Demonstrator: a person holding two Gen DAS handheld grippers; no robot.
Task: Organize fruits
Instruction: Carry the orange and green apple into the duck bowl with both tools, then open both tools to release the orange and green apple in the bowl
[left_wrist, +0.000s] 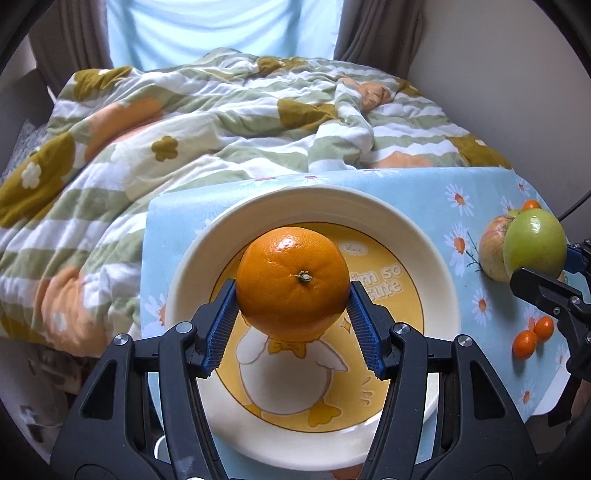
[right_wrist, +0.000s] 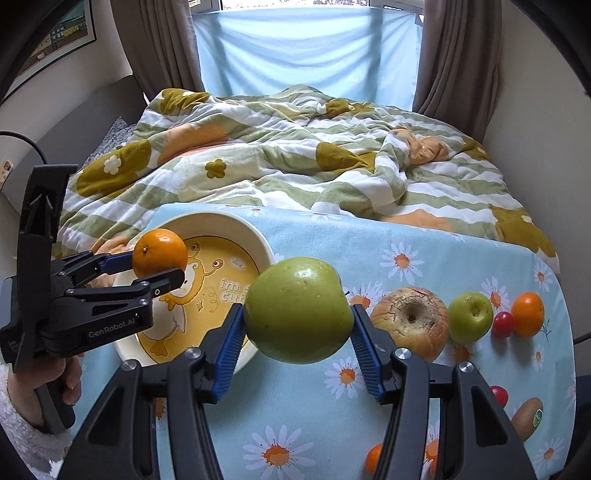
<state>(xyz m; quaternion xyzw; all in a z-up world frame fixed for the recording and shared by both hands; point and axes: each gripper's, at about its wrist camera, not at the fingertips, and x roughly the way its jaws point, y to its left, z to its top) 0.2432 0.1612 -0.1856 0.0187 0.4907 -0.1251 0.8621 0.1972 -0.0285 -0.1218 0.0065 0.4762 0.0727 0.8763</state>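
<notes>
My left gripper (left_wrist: 293, 295) is shut on an orange (left_wrist: 292, 282), held in the air over the cream plate (left_wrist: 439, 258) with a yellow duck picture. From the right wrist view the same orange (right_wrist: 159, 252) hangs above the plate (right_wrist: 236, 227) in the left gripper (right_wrist: 162, 271). My right gripper (right_wrist: 297, 321) is shut on a big green apple (right_wrist: 298, 309), lifted just right of the plate's rim. That apple (left_wrist: 535, 242) shows at the right edge of the left wrist view, with the right gripper (left_wrist: 546, 273) under it.
On the daisy-print blue cloth (right_wrist: 295, 236) lie a wrinkled apple (right_wrist: 412, 321), a small green apple (right_wrist: 470, 317), an orange (right_wrist: 527, 314), red cherry tomatoes (right_wrist: 502, 324), a kiwi (right_wrist: 528, 413) and small kumquats (left_wrist: 532, 338). A rumpled quilt (right_wrist: 280, 155) lies behind. A hand (right_wrist: 72, 373) holds the left gripper.
</notes>
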